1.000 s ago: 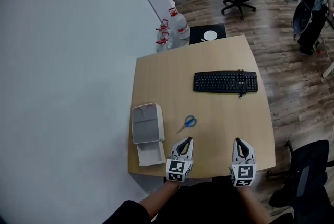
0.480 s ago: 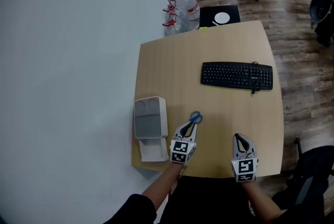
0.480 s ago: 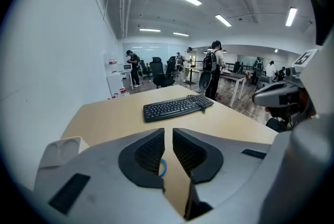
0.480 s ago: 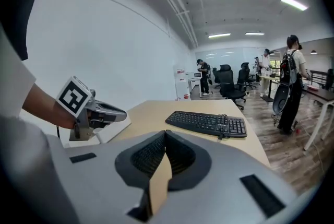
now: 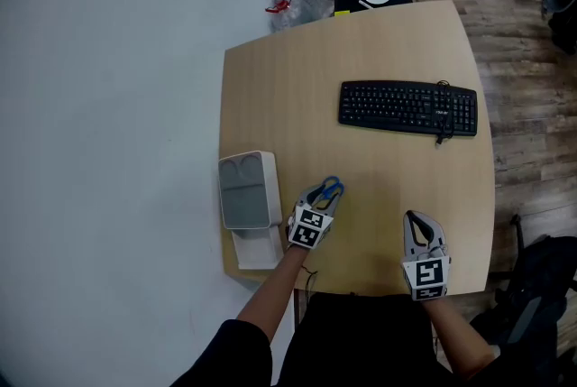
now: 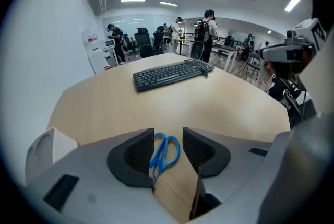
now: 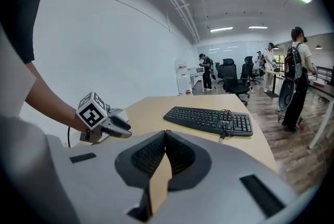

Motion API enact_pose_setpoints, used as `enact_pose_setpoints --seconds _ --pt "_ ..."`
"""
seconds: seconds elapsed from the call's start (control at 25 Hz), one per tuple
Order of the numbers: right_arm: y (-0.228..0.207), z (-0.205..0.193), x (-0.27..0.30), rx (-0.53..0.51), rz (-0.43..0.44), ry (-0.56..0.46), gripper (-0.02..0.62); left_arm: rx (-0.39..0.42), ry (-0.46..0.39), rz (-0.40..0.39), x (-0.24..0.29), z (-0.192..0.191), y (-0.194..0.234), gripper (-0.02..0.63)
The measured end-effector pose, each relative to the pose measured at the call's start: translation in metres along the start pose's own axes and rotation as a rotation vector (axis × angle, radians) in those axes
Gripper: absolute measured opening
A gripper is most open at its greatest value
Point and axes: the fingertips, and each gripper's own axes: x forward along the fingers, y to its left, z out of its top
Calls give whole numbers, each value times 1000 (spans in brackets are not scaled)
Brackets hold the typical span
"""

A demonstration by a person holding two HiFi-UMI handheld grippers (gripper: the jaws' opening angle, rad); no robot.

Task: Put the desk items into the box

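Head view: left gripper (image 5: 324, 198) has advanced to the blue scissors (image 5: 333, 188), jaws opening around them; right gripper (image 5: 416, 220) clenched, empty.

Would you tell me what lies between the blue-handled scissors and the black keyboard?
Only bare tan desktop, as the left gripper view shows.

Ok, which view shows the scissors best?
The left gripper view: the blue scissors lie between the left tool's opening jaws. The head view shows only their handles past that tool; the right gripper view does not show them.
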Motion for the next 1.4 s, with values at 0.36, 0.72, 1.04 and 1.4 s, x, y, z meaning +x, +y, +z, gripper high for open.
enact_pose_setpoints --seconds 0.36,0.72,1.04,1.4 --pt "-37 -17 22 14 -41 52 60 -50 142 -87 46 -18 7 149" --pt "-53 -24 32 37 -78 69 60 -139 204 -125 62 -33 12 147" --pt "-22 -21 26 51 -76 66 60 -75 264 -137 64 -39 20 81" --pt "-25 -30 5 68 -128 76 60 -39 244 -102 62 -38 18 77"
